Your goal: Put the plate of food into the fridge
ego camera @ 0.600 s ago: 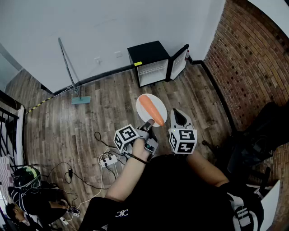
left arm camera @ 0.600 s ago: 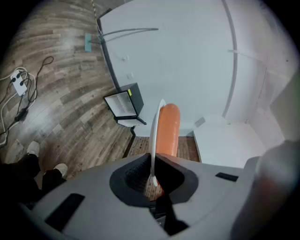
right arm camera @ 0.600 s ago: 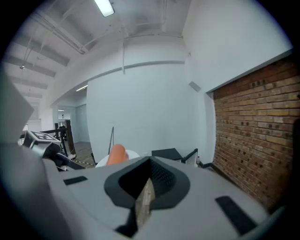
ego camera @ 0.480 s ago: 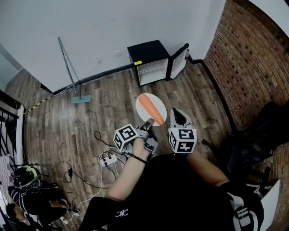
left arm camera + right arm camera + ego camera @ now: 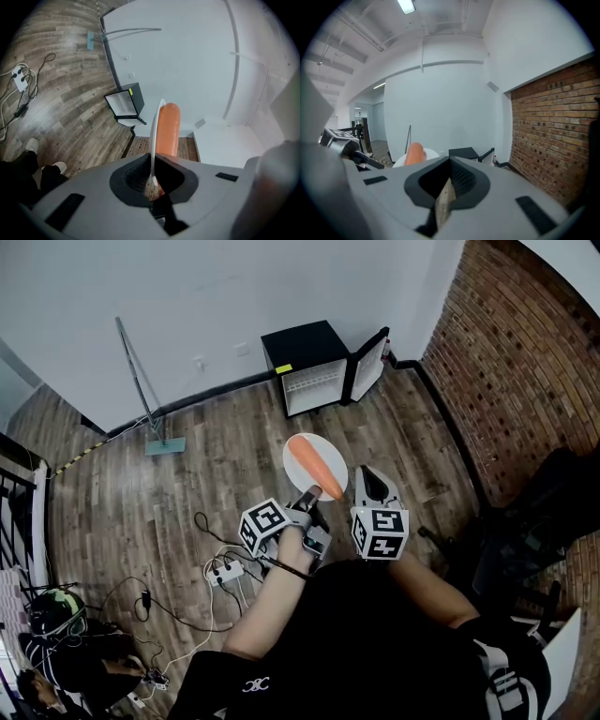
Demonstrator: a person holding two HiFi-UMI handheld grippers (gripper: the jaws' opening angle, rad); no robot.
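Carrying stage, with the load well short of its goal. The round white plate (image 5: 328,454) sits at mid-frame in the head view, above bare wood-plank floor (image 5: 187,484). The small black fridge (image 5: 309,362) stands at upper centre against the white wall, well apart from the plate. Its door (image 5: 368,367) is swung open to the right, showing a white interior with a wire shelf.

The left gripper (image 5: 151,177) pinches the plate's near rim between its dark ribbed pads. The plate is seen edge-on there as a thin, smooth, hard white line. A smooth orange cylinder of food with rounded ends (image 5: 316,467) lies diagonally across the plate. The right gripper (image 5: 449,180), just right of the plate, has its jaws drawn together at the tips with nothing between them; only a sliver of floor shows behind.

Handling note: the plate is held by one edge alone, so its far side probably tends to sag. The glossy surface offers the round food little friction, so it could roll off. The plate is best kept level, advanced slowly, and lowered to shelf height before entering the opening, clear of the door. The free gripper could steady the opposite rim.
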